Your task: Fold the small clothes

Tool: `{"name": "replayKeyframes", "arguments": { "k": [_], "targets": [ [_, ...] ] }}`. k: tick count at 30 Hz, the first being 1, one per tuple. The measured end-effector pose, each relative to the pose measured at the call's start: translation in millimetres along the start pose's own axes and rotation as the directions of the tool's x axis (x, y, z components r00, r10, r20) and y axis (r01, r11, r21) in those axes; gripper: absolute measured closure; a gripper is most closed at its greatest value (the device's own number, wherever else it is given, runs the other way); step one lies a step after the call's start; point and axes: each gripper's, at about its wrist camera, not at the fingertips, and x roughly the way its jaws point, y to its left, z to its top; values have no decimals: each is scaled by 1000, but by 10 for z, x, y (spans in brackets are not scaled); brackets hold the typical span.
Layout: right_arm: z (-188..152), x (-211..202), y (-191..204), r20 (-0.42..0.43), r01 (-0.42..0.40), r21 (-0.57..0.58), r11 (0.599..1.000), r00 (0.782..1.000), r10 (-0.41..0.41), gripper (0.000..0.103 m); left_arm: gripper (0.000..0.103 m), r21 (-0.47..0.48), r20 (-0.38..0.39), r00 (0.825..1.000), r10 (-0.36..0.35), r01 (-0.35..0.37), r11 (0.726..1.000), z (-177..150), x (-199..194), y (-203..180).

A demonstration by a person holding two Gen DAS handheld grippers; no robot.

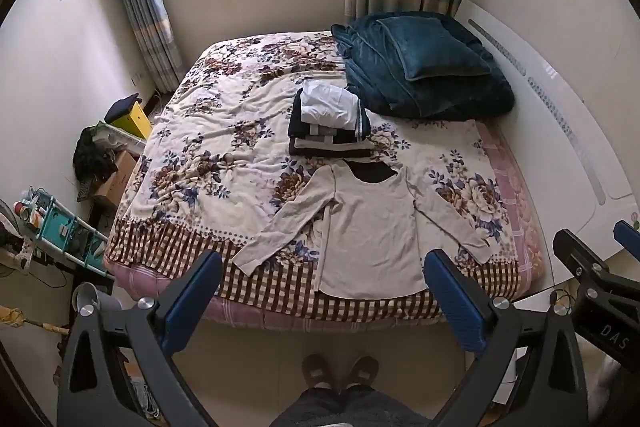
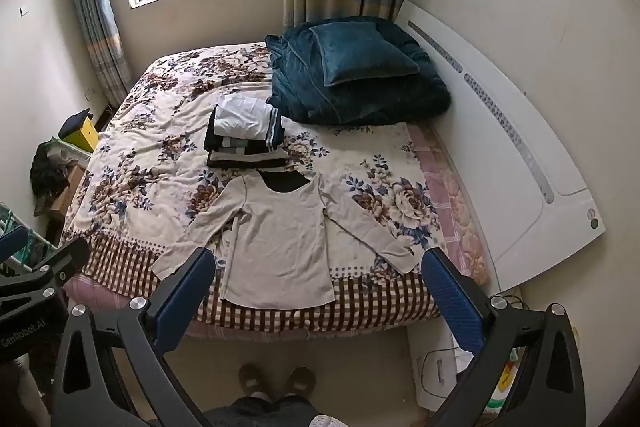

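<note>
I see one large bed [image 1: 224,131] covered by a cream floral blanket with a brown checked border. At its far right corner lies one heap of dark teal plush bedding [image 1: 424,75] with one matching teal pillow [image 1: 434,47] on top. One cream long-sleeved shirt [image 1: 372,231] lies flat and unfolded near the bed's front edge, both sleeves angled outward, its dark inner neckline facing the far side. Just beyond its collar sits one stack of folded clothes [image 1: 330,123], dark pieces below and a white one on top. My left tool [image 1: 324,291] hangs above the front edge, jaws spread wide and gripping nothing. My right tool [image 2: 318,287] does likewise, released and clear of the shirt. Two brown slippers [image 1: 340,369] stand on the floor below.
</note>
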Motion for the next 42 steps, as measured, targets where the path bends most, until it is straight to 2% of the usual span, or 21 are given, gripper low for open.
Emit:
{"name": "replayKeyframes", "arguments": {
  "k": [27,42],
  "targets": [
    [147,-141,18,13,-3,-7,1000,1000,3,0,0,-10,22,1000,-2,2,1000,256,-92,-72],
    [259,-208,-2,26,-11,-8,1000,1000,11,0,0,-12,40,999,4,-3,1000,219,-82,-93]
  ]
}}
